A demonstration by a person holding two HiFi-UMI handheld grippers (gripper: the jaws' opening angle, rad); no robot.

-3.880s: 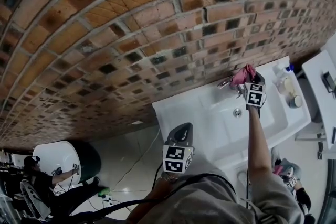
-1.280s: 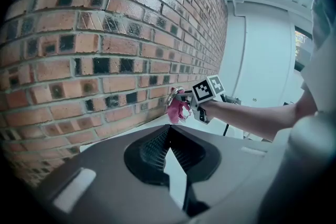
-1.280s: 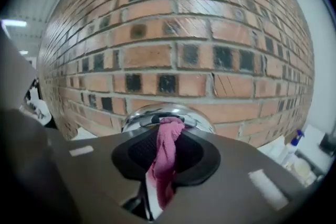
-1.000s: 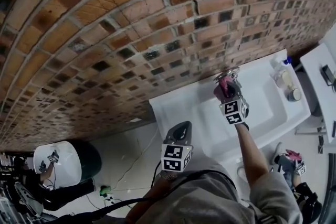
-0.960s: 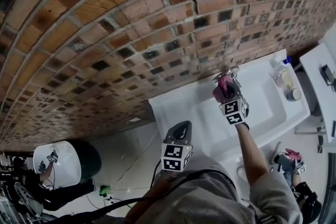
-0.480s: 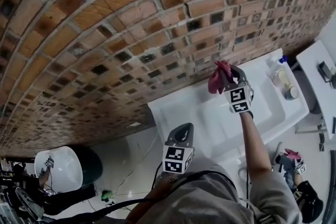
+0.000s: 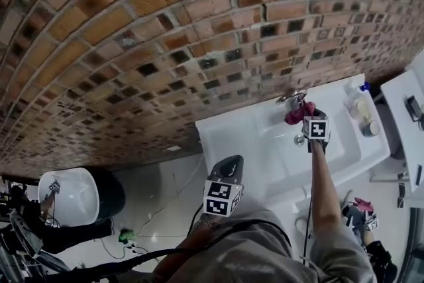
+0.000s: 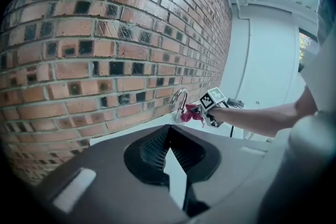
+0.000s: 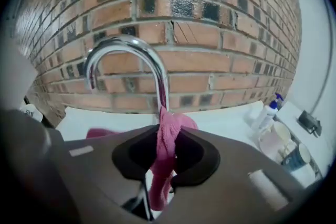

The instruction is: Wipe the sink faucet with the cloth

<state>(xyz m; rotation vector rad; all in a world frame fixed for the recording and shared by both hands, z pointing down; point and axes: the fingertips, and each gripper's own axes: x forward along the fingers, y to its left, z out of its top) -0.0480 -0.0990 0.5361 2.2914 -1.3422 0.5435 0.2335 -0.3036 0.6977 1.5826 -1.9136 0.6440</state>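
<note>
Left gripper [image 8: 169, 150]: one, nearest, held low by the body; fingers pressed together on nothing.
Right gripper [image 9: 164, 153]: one, out over the sink [image 7: 238, 137]; fingers pinching the cloth.
Cloth [image 9: 168, 131]: one, pink; long axis vertical, hanging down through the jaws, top end touching the faucet's riser.
Faucet [image 9: 123, 43]: one, chrome gooseneck; riser upright, arch bending left in the right gripper view, outlet pointing down.
Sink's right end: one spray bottle [image 9: 266, 112], two cups [image 9: 274, 139].
Brick wall [image 7: 165, 43]: farthest, straight behind the faucet.
</note>
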